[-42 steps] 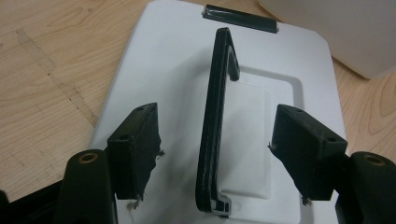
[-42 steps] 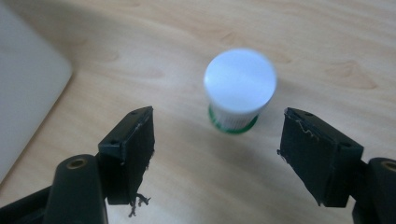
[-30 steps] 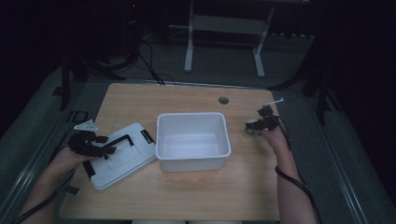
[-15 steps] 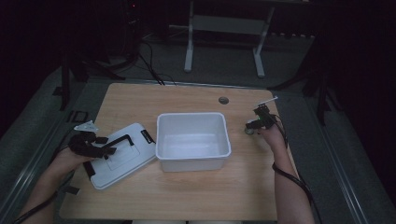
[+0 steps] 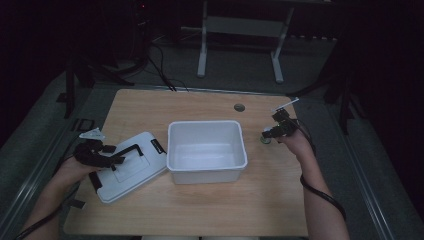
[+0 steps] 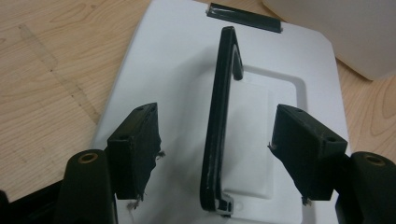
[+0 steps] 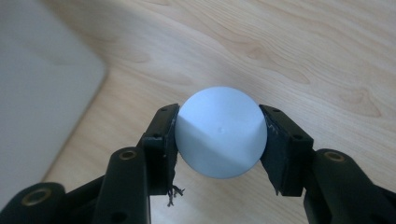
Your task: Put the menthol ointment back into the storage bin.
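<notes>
My right gripper (image 7: 219, 128) is shut on a pale round ball (image 7: 220, 137); its jaws have just been closing and both pads press the ball's sides. In the high view this gripper (image 5: 272, 133) hovers just above the table, right of the white bin (image 5: 207, 173), with the ball (image 5: 265, 139) at its tip. A corner of the bin (image 7: 37, 93) lies to its left. My left gripper (image 6: 217, 123) stands open over the white lid (image 6: 173, 70), one jaw on each side of the black handle (image 6: 224, 93) without touching it. The lid (image 5: 145, 172) lies left of the bin.
The wooden table (image 5: 200, 210) has a round cable hole (image 5: 239, 107) near its far edge. A small white scrap (image 5: 93, 133) lies at the left edge beside the lid. Dark floor and metal stand legs lie beyond the table.
The right hand has lifted a little off the table with the ball in its jaws. The left hand and the lid have not moved.
</notes>
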`<action>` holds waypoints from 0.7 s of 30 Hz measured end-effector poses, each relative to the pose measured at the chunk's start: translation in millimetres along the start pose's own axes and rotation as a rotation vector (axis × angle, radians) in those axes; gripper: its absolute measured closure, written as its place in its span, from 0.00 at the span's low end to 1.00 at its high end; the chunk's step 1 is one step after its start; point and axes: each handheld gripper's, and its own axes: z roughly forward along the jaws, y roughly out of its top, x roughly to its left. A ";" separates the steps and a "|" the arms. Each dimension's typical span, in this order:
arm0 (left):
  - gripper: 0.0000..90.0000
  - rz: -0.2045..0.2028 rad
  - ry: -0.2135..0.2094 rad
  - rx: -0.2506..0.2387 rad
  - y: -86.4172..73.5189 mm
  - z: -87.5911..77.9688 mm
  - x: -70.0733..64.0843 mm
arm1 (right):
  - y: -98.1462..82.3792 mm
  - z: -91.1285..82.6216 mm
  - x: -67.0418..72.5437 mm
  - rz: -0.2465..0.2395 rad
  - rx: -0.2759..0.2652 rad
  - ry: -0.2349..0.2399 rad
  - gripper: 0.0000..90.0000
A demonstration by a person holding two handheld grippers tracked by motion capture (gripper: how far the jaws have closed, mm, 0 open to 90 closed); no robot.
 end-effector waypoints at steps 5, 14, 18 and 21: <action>0.36 -0.006 -0.007 0.007 0.8 1.6 -0.1 | 7.6 -23.9 16.7 -0.078 -0.014 0.008 0.56; 0.36 0.001 0.000 0.004 3.5 -0.5 -1.2 | 23.0 -64.5 42.9 -0.161 -0.077 0.043 0.56; 0.36 -0.002 -0.001 0.007 3.1 -1.2 -0.6 | 32.7 -80.9 56.1 -0.208 -0.102 0.051 0.56; 0.36 0.003 0.001 0.013 3.1 -1.0 -1.5 | 38.0 -88.5 65.0 -0.235 -0.112 0.074 0.56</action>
